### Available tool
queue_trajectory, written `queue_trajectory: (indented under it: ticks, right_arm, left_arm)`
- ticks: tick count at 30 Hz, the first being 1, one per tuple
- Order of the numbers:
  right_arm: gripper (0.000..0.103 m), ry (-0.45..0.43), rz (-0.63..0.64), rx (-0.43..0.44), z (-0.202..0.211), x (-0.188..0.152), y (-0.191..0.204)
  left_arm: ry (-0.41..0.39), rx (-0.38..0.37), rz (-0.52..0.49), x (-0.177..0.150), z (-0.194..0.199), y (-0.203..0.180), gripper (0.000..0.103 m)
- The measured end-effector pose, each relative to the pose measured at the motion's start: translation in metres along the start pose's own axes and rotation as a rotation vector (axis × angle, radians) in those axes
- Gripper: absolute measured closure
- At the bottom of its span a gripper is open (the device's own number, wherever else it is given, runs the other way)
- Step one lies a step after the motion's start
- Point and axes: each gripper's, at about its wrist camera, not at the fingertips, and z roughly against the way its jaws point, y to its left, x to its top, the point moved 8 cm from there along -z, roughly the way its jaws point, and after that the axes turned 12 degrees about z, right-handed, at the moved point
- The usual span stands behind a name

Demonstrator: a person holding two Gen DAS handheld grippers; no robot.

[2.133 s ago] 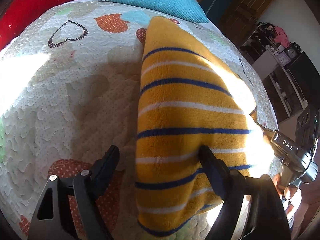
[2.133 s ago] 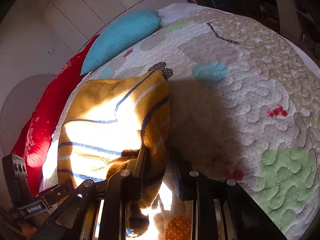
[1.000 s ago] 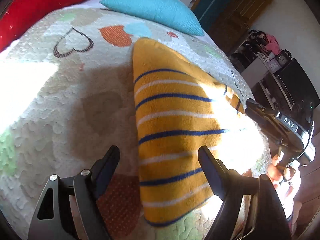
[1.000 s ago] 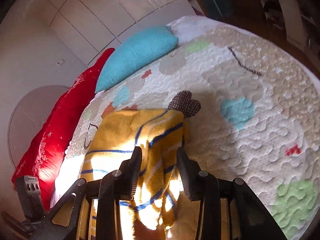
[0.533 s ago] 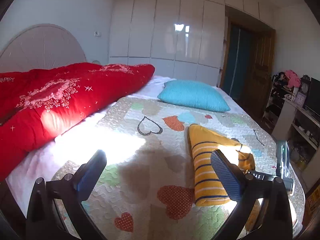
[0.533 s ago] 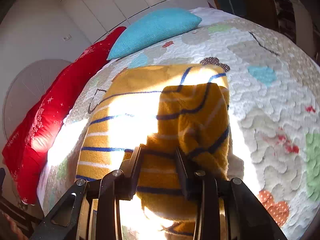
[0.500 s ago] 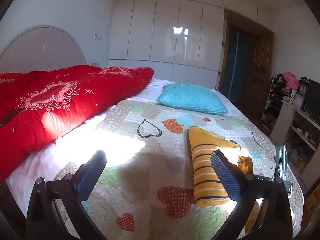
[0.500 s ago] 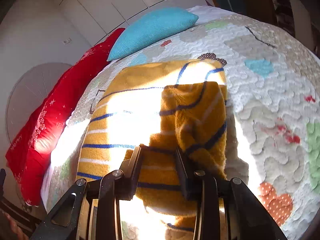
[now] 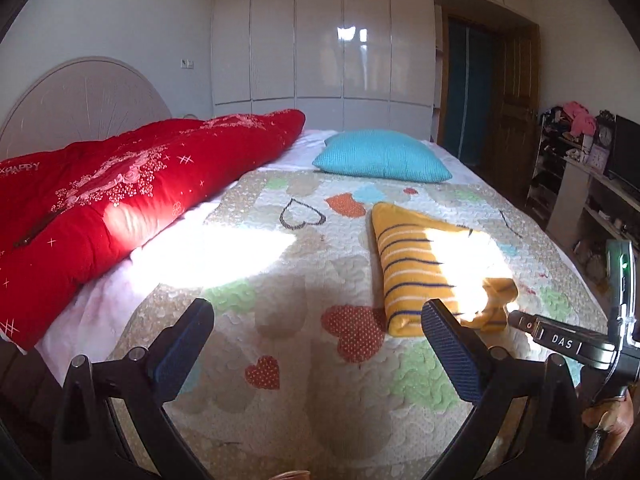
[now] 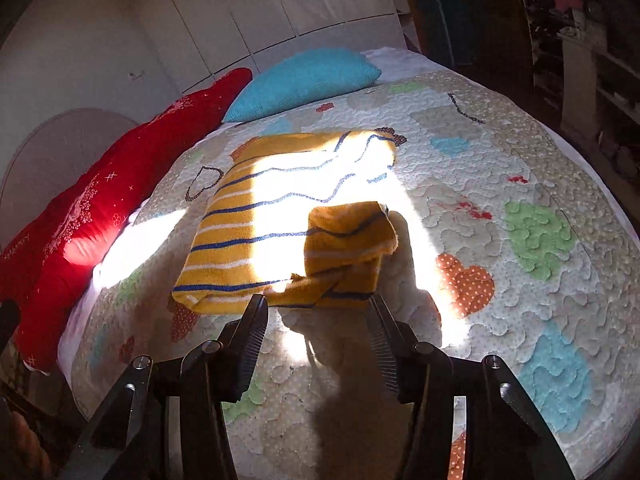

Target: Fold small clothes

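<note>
Striped garment (image 10: 280, 216) lay folded on the bed (image 10: 500, 168); both the left gripper (image 9: 316, 332) and right gripper (image 10: 316, 316) stood spread, empty. Flattening its loose sleeve flap would tidy the fold.

Left gripper (image 9: 316, 334) hovering above quilt (image 9: 304, 408), jaws gaping wide, gripping nothing. Yellow striped garment (image 9: 428, 264) lying folded on quilt, sunlight falling across it, well ahead of fingers. Right gripper (image 9: 520, 322) poking in from right, tip near garment's near corner; its jaws not discernible. Red duvet (image 9: 120, 196) lying along left, blue pillow (image 9: 380, 156) sitting beyond.
</note>
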Motion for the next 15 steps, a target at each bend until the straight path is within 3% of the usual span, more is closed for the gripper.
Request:
queue_trajectory:
  ticks: [9, 15]
  right_arm:
    - [0.038, -0.003, 0.125, -0.121, 0.016, -0.01, 0.014]
    - [0.035, 0.005, 0.157, -0.146, 0.012, -0.012, 0.019]
  left_arm:
    - [0.092, 0.032, -0.067, -0.034, -0.014, -0.012, 0.0]
    - [0.127, 0.032, -0.08, -0.044, -0.019, -0.014, 0.0]
